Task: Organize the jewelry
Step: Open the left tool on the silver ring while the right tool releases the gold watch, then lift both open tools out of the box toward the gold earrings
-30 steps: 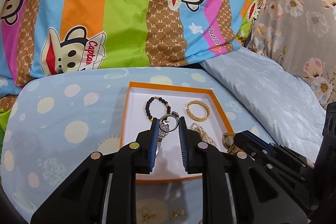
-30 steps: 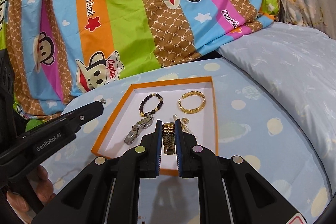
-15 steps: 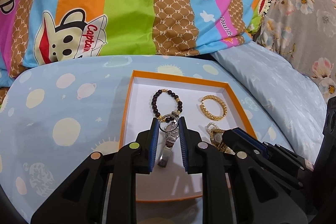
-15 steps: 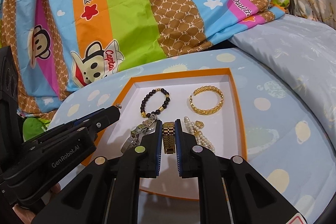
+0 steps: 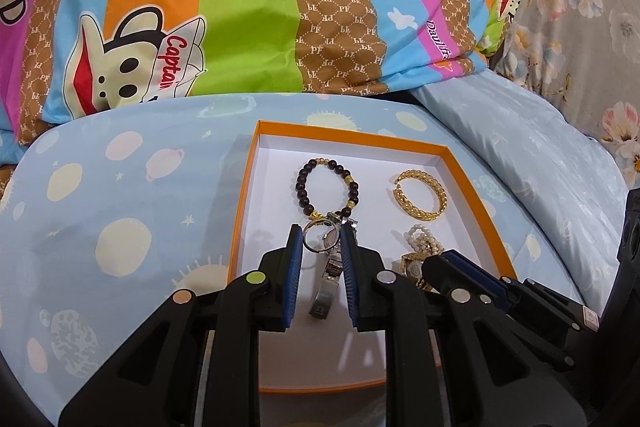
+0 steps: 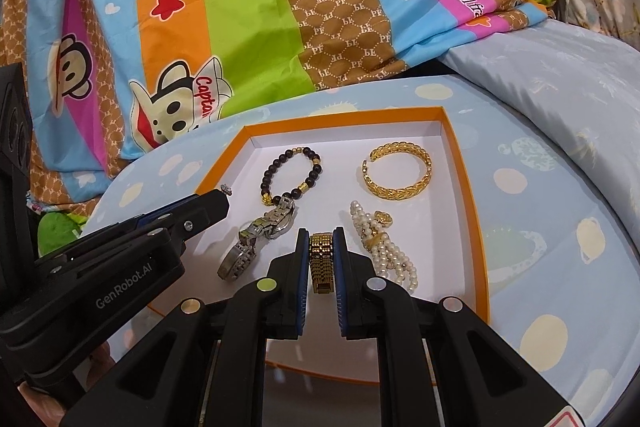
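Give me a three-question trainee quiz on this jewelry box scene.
1. True or false: the gold bangle lies outside the orange box.
2. The right gripper is shut on: A) a necklace, B) the gold watch, C) a brooch.
3. Fill in: just right of that gripped piece lies the ____ bracelet.
Key: 1 false; 2 B; 3 pearl bracelet.

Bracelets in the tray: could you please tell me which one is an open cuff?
The gold braided bracelet at the tray's far right; its ring has a gap, unlike the closed beaded bracelet.
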The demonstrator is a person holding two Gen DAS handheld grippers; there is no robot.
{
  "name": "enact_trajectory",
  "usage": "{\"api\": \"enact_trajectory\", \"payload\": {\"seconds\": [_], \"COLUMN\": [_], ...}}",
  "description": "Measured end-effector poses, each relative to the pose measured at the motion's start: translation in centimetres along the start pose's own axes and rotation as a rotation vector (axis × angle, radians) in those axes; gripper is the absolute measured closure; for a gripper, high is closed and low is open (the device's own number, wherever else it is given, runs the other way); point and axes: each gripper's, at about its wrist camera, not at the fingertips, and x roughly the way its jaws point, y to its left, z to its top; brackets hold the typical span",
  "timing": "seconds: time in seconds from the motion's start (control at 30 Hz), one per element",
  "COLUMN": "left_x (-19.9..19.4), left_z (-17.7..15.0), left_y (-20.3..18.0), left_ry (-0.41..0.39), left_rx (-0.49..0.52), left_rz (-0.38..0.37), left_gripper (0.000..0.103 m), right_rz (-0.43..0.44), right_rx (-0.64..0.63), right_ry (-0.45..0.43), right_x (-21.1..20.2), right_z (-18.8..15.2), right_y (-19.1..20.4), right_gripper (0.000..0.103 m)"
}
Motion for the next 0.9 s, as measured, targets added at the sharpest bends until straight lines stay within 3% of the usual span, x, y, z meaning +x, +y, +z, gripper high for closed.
{"api": "enact_trajectory", "payload": {"seconds": [0.4,0.57,0.7,0.9], "left_x": [0.4,0.4,-0.7,-2.3], "left_z": [-0.3,-0.4,-0.3,-0.2], "left_y": [0.1,0.4,0.5,2.0], "left_ry": [0.008,-0.001,-0.056,-0.101], "left_rx": [-0.008,-0.023,-0.037,-0.097], "left_rz": [-0.002,-0.002,0.003,0.024], "left_gripper": [0.084,0.073,0.052,0.051], "right_rz": [0.007,0.002,-0.006,-0.025], "right_rx": [0.012,0.020,0.022,0.000], "right_ry": [0.001,-0.020,-0.056,-0.119], "right_x": [0.0,-0.4,-1.1,-3.0], "right_z": [-0.2,-0.2,-0.2,-0.7], "right_y": [-0.3,-0.4,-0.5,-0.5], "right_gripper": [0.090,0.087,0.082,0.082]}}
